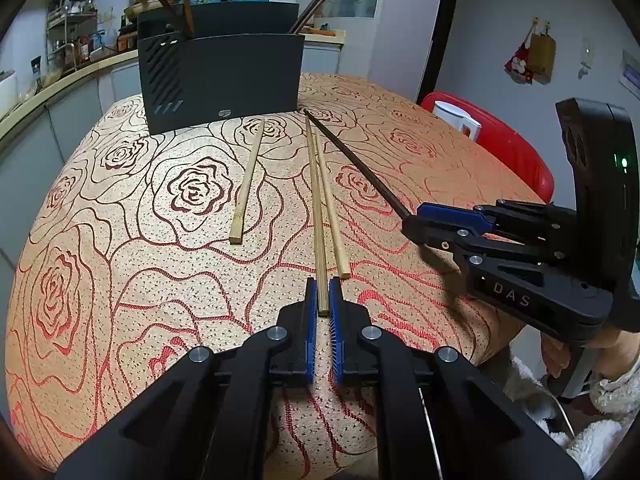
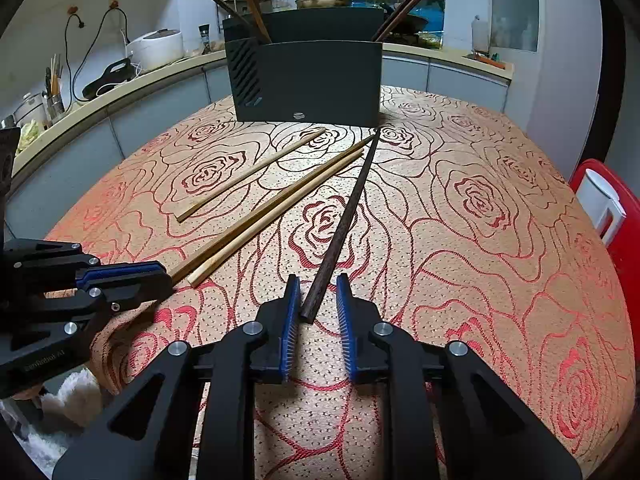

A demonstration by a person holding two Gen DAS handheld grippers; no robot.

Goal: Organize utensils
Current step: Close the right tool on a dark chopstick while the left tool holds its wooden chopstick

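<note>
Four chopsticks lie on the rose-patterned tablecloth [image 1: 120,240] in front of a dark grey utensil holder [image 1: 224,80] [image 2: 308,80] that has several chopsticks standing in it. My left gripper [image 1: 323,296] [image 2: 168,276] is shut on the near end of a light bamboo chopstick [image 1: 316,208] [image 2: 256,220]. A second bamboo chopstick [image 1: 332,216] lies right beside it, and a third [image 1: 248,184] [image 2: 248,174] lies apart to the left. My right gripper [image 2: 318,296] [image 1: 410,226] straddles the near end of a dark wooden chopstick [image 2: 344,224] [image 1: 356,160]. Its left pad is at the stick; a gap remains at the right pad.
A red chair [image 1: 516,148] [image 2: 628,248] holding a white jug [image 1: 456,118] stands at the table's right edge. A kitchen counter [image 2: 120,92] with appliances curves behind the table. A hand in a fleecy white sleeve [image 1: 600,396] holds the right gripper's handle.
</note>
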